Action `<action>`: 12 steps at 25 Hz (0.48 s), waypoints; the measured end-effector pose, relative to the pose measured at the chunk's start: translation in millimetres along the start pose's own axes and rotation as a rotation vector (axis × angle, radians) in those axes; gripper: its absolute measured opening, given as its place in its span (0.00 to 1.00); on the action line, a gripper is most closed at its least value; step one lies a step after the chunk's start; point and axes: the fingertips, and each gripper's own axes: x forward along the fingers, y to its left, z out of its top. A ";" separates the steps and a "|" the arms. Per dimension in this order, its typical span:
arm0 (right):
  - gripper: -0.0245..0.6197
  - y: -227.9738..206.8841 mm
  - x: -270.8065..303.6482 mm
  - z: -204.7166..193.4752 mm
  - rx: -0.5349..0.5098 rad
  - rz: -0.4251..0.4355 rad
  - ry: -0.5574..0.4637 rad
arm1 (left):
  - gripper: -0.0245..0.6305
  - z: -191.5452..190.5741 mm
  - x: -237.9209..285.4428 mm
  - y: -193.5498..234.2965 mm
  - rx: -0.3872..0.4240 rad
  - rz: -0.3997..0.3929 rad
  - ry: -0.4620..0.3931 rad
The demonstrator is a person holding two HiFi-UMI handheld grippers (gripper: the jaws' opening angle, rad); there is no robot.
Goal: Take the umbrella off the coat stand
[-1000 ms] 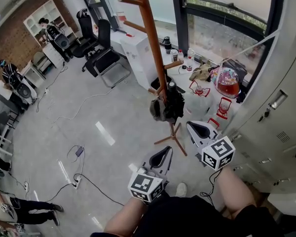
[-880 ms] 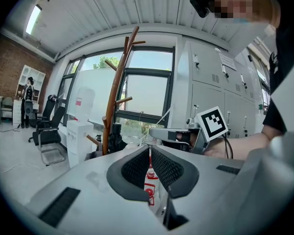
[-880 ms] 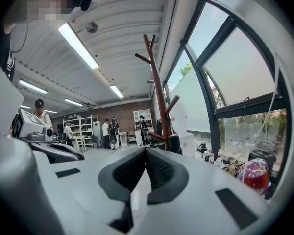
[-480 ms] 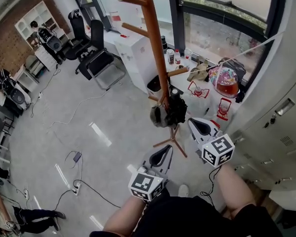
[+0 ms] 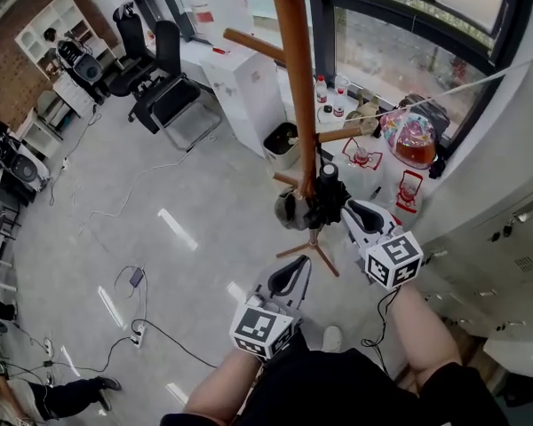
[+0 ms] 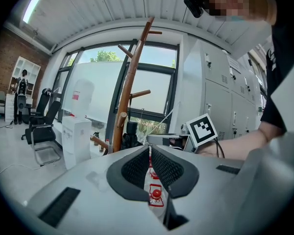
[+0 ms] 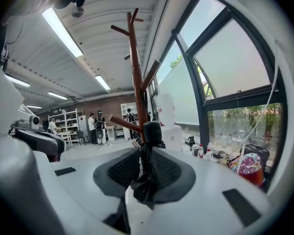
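A tall wooden coat stand (image 5: 298,78) rises by the window. A folded black umbrella (image 5: 324,201) hangs from one of its low pegs. My right gripper (image 5: 351,209) is right beside the umbrella's right side. Its jaws have just been opening and stand slightly apart. In the right gripper view the umbrella (image 7: 148,165) hangs in line with the gap at the tips of that gripper (image 7: 146,153), its cap against the stand's pole (image 7: 135,82). My left gripper (image 5: 293,269) is nearer to me, short of the stand's feet, shut and empty. Its own view shows the stand (image 6: 130,92) and umbrella (image 6: 131,136) ahead.
A white cabinet (image 5: 244,82) and black office chairs (image 5: 164,87) stand behind the stand. A bin (image 5: 284,140), bottles, red-framed items and a colourful bag (image 5: 409,136) crowd the window side. Grey lockers (image 5: 506,229) line the right. Cables (image 5: 133,282) trail on the floor at left.
Both grippers have moved forward toward the coat stand. The right one has come up beside the umbrella, and its jaws have parted a little.
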 end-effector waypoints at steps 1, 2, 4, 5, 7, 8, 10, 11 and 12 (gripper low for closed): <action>0.26 -3.0 4.7 -2.7 0.000 -0.002 0.008 | 0.07 -0.7 1.7 2.8 -0.002 -0.001 0.004; 0.31 -5.5 9.3 -5.6 0.001 -0.004 0.016 | 0.07 -1.9 2.8 5.6 -0.004 -0.002 0.008; 0.36 -10.4 17.7 -11.6 0.002 -0.009 0.033 | 0.07 -5.0 3.7 10.4 -0.010 -0.001 0.017; 0.38 -12.8 21.6 -14.1 0.002 -0.012 0.040 | 0.07 -6.5 4.0 12.5 -0.013 -0.001 0.022; 0.42 -16.5 29.1 -17.0 0.004 -0.013 0.047 | 0.07 -8.5 4.1 16.4 -0.020 0.001 0.030; 0.44 -17.3 32.9 -17.5 0.005 -0.010 0.050 | 0.07 -8.9 3.8 18.5 -0.022 0.002 0.034; 0.49 -17.9 40.5 -18.0 0.002 -0.002 0.057 | 0.07 -9.1 3.3 23.2 -0.026 0.004 0.039; 0.51 -18.1 44.1 -18.9 -0.005 0.002 0.063 | 0.07 -9.2 3.2 25.5 -0.028 0.006 0.041; 0.53 -18.2 47.8 -20.6 -0.016 0.004 0.071 | 0.07 -9.4 3.1 27.5 -0.029 0.008 0.041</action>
